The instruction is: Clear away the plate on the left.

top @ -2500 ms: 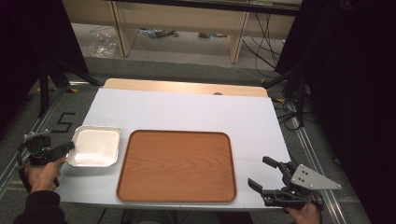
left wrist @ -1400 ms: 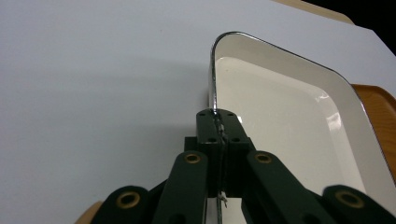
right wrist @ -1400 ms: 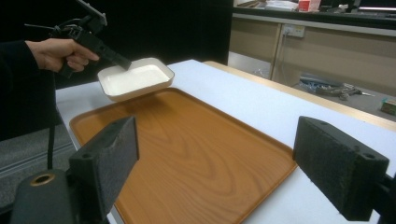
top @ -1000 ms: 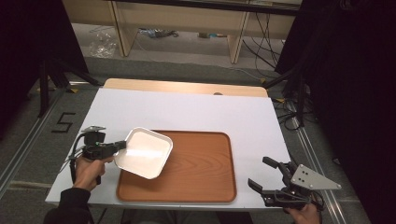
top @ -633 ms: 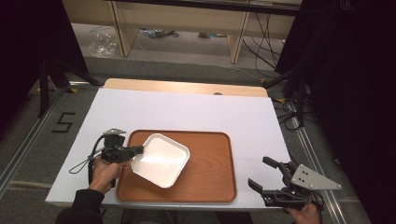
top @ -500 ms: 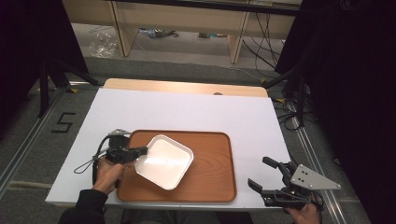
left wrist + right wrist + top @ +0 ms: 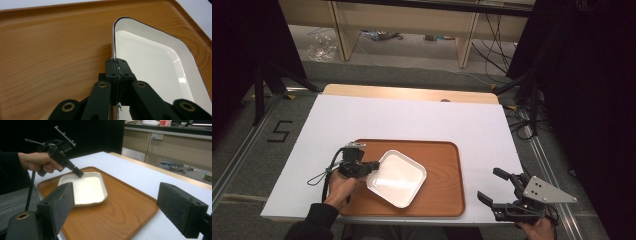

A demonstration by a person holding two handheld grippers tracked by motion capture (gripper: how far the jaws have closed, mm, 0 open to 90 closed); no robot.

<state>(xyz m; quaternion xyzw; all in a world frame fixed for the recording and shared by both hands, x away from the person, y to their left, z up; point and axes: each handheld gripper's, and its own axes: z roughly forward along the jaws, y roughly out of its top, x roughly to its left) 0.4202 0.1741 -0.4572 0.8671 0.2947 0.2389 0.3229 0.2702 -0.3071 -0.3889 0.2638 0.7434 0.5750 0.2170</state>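
1. Two hand-held grippers show up in the high view. The left hand-held gripper is over the left part of the wooden tray, clamped onto the left edge of a white square dish. The dish sits over the tray's left half, turned so one corner points toward the person. The left hand holds the grip from below. The right hand-held gripper is well apart from the dish, at the table's near right corner just off the tray, jaws spread wide with nothing between them.

2. Left gripper view: both black jaws are pressed together right on the dish rim, which runs up between them. The dish spreads out to the right, with tray wood grain on the left.

3. Right gripper view: the two padded jaws stand far apart at the bottom, empty. Past them the dish lies on the tray, and the left hand-held gripper bites its far rim, tilted downward, held by the hand. Can't tell if the dish is fully resting or slightly lifted.
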